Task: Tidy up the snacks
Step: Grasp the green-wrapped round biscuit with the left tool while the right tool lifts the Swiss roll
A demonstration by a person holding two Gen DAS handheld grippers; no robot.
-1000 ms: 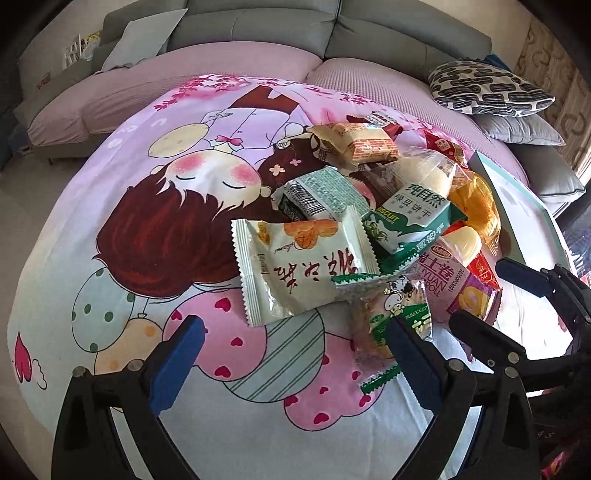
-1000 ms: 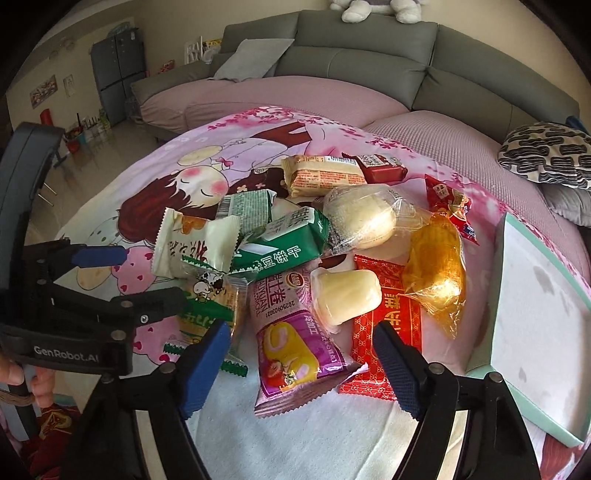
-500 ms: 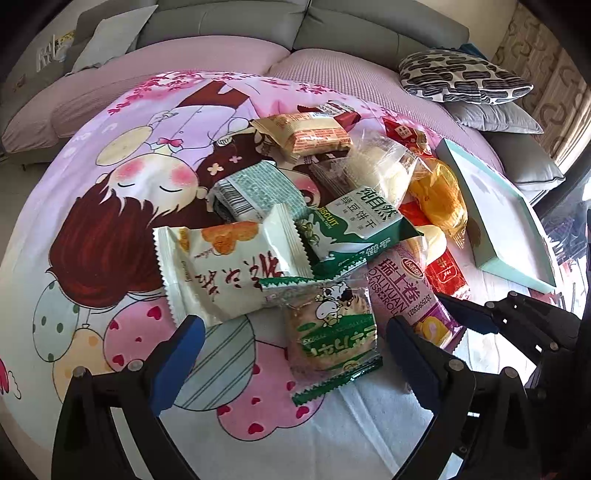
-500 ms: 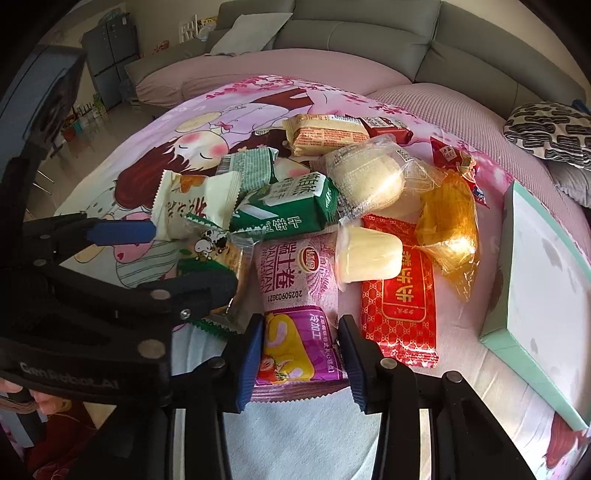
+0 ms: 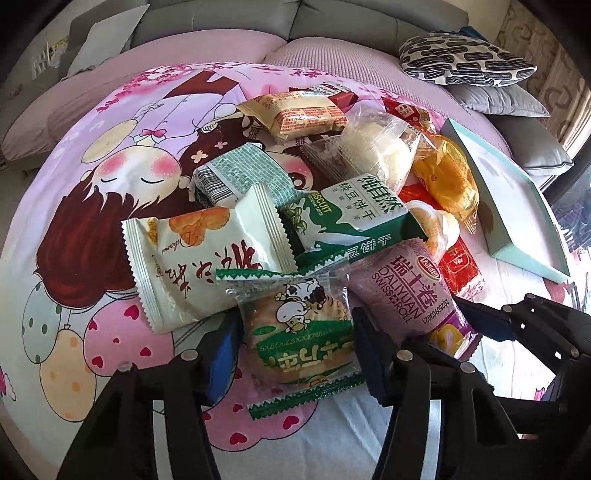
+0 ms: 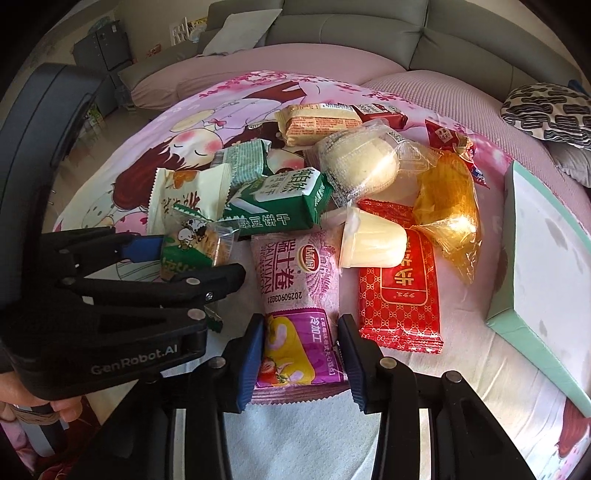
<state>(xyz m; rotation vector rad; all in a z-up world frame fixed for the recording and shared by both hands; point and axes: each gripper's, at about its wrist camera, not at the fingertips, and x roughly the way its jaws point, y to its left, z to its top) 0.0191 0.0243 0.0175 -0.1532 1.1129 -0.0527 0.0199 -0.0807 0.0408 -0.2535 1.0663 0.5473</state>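
Note:
A pile of snack packets lies on a pink cartoon-print sheet (image 5: 110, 206). My left gripper (image 5: 296, 334) points down at a clear-and-green cracker packet with a cow print (image 5: 295, 302). Its jaws are closing, and the blue pads touch the packet's two long sides. In the right wrist view the same left gripper (image 6: 192, 258) shows that packet (image 6: 195, 240) between its fingers. My right gripper (image 6: 301, 332) is shut on the near end of a purple Swiss roll packet (image 6: 291, 273), which still lies flat on the sheet. That packet (image 5: 402, 291) lies just right of the cow-print one.
Behind lie a green biscuit packet (image 5: 351, 218), a cream packet (image 5: 207, 258), a red packet (image 6: 399, 295), a pudding cup (image 6: 373, 243) and a yellow bag (image 6: 447, 199). A flat teal-edged box (image 6: 546, 236) lies at the right. A grey sofa (image 6: 332, 29) curves around the back.
The left gripper slid right over the cow-print packet and its jaws narrowed onto it. The right gripper's jaws closed on the purple packet and have stayed there.

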